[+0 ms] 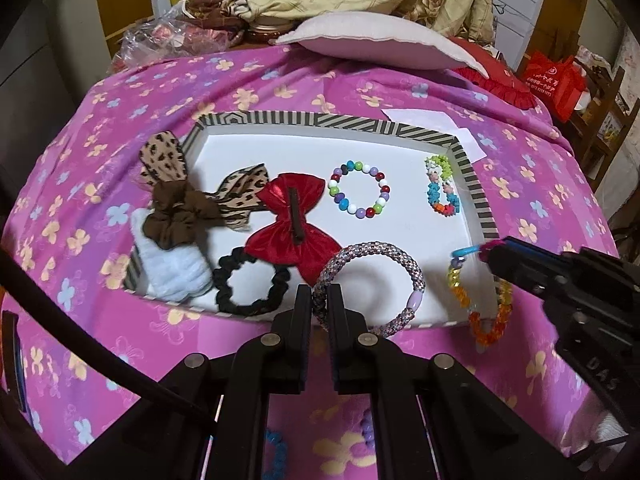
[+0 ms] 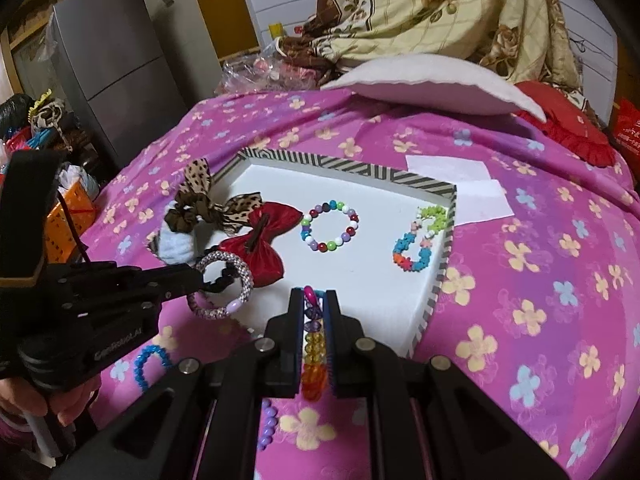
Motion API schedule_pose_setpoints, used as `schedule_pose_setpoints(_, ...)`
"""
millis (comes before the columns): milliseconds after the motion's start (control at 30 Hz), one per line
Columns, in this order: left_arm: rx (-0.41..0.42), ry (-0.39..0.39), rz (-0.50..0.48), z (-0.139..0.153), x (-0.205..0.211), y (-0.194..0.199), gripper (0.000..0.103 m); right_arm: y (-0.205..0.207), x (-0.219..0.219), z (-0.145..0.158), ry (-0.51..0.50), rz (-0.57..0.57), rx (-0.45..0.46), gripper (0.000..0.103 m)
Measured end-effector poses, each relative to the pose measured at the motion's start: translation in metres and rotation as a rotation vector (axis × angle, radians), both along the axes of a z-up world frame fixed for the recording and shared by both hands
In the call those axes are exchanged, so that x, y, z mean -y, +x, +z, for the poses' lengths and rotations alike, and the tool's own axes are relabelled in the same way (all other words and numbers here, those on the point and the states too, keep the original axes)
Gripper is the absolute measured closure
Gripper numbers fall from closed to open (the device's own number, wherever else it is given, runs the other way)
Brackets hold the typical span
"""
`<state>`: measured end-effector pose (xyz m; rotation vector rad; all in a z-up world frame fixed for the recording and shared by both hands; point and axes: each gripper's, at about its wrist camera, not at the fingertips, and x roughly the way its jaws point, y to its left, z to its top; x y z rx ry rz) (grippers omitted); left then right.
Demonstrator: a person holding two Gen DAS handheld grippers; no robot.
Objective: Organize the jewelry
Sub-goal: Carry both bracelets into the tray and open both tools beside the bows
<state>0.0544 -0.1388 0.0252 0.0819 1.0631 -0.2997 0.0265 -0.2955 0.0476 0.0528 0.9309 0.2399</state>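
Observation:
A striped-rim white tray (image 1: 476, 184) (image 2: 442, 256) lies on the pink flowered bedspread. My left gripper (image 1: 319, 294) (image 2: 196, 280) is shut on a speckled woven bangle (image 1: 404, 260) (image 2: 244, 276), held over the tray's near edge. My right gripper (image 2: 316, 298) (image 1: 486, 250) is shut on a rainbow crystal bead bracelet (image 2: 314, 352) (image 1: 486, 330), which hangs at the tray's near right corner. In the tray lie a multicolour bead bracelet (image 1: 359, 194) (image 2: 330, 226), a star-bead bracelet (image 1: 442, 190) (image 2: 420, 240), a red bow (image 1: 294, 226) (image 2: 260, 240), a black scrunchie (image 1: 250, 286), a leopard scrunchie (image 1: 176, 196) and a white fluffy band (image 1: 172, 268).
A blue bead bracelet (image 2: 150, 360) and a purple bead string (image 2: 268, 424) lie on the bedspread in front of the tray. White paper sheets (image 2: 476, 192) lie behind the tray's right side. A white pillow (image 1: 376, 40) and bedding pile are at the back.

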Motion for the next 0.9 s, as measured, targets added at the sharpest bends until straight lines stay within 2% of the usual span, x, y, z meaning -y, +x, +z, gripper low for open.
schedule_pose_setpoints(500, -0.036, 0.050, 0.026, -0.025, 0.027, 0.045, 0.083, 0.091, 0.028, -0.048, -0.023, -0.064, -0.081, 0.094)
schedule_pose_setpoints(900, -0.073, 0.085, 0.045, -0.047, 0.031, 0.054, 0.083, 0.137, 0.040, -0.062, -0.001, -0.134, -0.090, 0.093)
